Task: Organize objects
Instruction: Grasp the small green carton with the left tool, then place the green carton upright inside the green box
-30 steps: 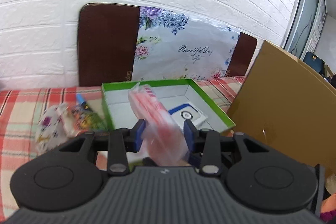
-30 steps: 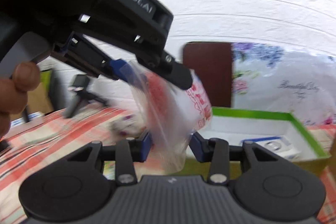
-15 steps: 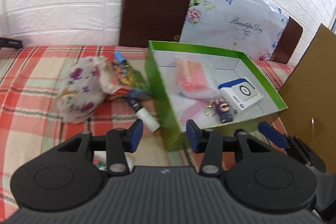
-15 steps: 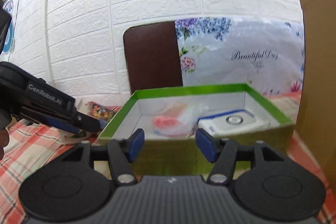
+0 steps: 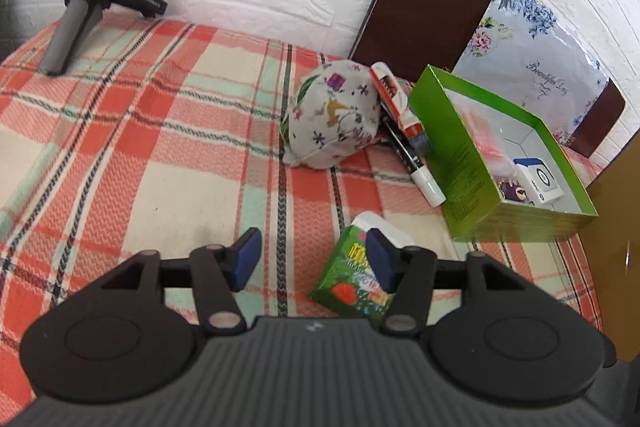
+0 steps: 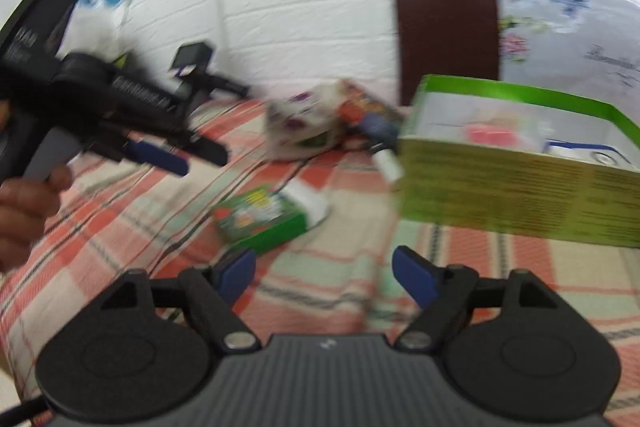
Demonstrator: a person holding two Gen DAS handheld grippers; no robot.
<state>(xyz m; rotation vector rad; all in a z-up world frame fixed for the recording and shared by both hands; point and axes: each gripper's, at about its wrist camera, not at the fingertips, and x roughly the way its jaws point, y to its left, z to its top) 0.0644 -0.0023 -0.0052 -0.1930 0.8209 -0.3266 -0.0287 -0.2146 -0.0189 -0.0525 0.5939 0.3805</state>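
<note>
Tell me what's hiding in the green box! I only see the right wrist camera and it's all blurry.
Observer: The left wrist view shows a purple keychain in the green box, beside the white device.
Operator: What's that white thing outside the box?
Observer: It's the cap of a black marker lying along the box's wall.
Operator: Is the left gripper holding anything?
Observer: No, the left gripper has its jaws open and empty.

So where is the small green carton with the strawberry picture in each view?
Left wrist: carton lies low, right of centre, partly behind the right finger of the open left hand-held gripper.
Right wrist: carton lies left of centre on the plaid cloth.
Shared landmark: green box, at right in both views.
</note>
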